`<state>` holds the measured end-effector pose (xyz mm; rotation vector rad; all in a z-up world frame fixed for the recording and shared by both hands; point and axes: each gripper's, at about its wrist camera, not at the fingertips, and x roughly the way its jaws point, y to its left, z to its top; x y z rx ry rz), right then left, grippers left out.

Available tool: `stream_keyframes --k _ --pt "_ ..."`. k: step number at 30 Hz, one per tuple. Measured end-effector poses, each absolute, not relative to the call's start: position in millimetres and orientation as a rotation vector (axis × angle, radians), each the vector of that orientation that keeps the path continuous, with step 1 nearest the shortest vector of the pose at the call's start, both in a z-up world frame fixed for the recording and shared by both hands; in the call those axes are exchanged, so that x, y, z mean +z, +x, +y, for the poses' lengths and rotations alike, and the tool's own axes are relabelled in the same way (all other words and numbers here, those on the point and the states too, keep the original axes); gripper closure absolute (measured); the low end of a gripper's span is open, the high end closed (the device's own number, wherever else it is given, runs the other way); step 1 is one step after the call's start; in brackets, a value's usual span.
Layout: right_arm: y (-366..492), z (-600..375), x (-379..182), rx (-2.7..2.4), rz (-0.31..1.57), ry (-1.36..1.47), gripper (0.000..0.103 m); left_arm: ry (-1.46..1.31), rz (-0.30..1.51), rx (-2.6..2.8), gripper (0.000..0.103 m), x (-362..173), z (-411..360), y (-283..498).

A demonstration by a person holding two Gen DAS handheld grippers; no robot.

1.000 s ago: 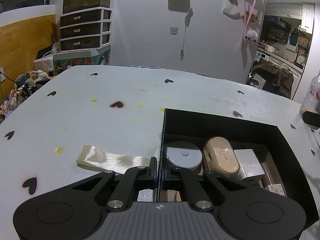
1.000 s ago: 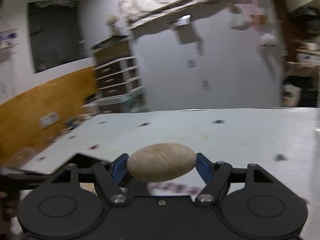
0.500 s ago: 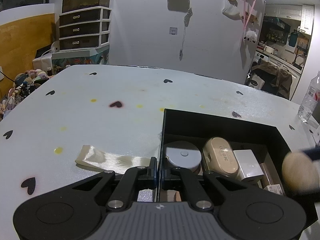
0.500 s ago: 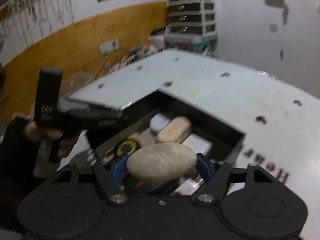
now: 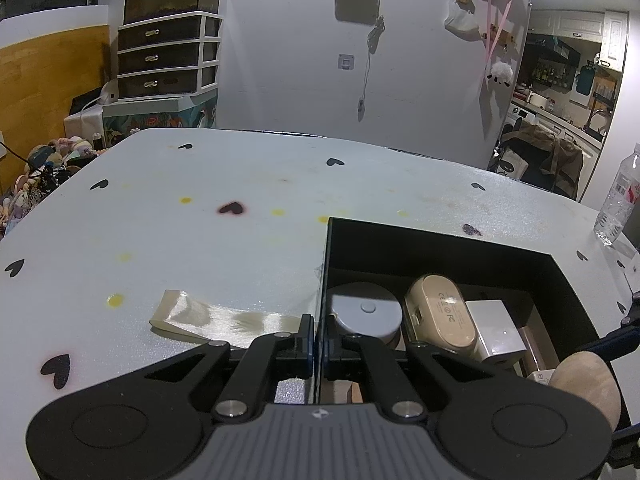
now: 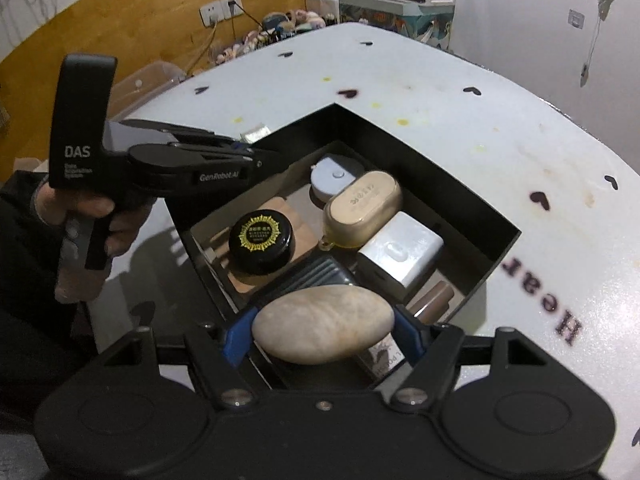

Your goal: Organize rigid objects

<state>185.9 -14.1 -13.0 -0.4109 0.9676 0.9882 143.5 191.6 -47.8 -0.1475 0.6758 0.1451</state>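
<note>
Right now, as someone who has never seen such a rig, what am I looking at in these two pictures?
No robot: a person holds two hand-held grippers, each with a fisheye camera looking along its fingers. In the left wrist view, the left gripper is shut on the wall of a black box on a white table. In the right wrist view, the right gripper holds a smooth oval stone over that box. Inside lie a black jar, a beige case, a white block and a grey disc.

Stone (image 6: 323,325): smooth, matt, beige. Box (image 6: 420,162): matt black walls. Jar lid (image 6: 262,236): glossy black plastic. Tabletop (image 5: 200,240): matt white, finely textured.
</note>
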Motion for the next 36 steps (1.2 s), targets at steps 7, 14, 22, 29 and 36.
stream_keyframes --k 7,14,22,29,36 --pt "185.9 -7.4 -15.4 0.969 0.982 -0.441 0.03 -0.152 0.676 0.141 0.099 -49.9 191.6 144.1" --pt "186.6 -7.4 -13.2 0.961 0.993 -0.428 0.028 -0.155 0.677 0.14 0.099 -49.8 191.9 144.4" --pt "183.8 -16.4 2.3 0.954 0.964 -0.39 0.024 -0.156 0.676 0.14 0.099 -50.0 191.6 144.4" --pt "180.2 -19.9 5.9 0.947 0.965 -0.371 0.022 -0.154 0.677 0.14 0.099 -49.9 191.6 144.6" --pt "175.6 -24.2 11.1 0.921 0.947 -0.34 0.013 -0.155 0.677 0.14 0.099 -49.7 191.8 144.6"
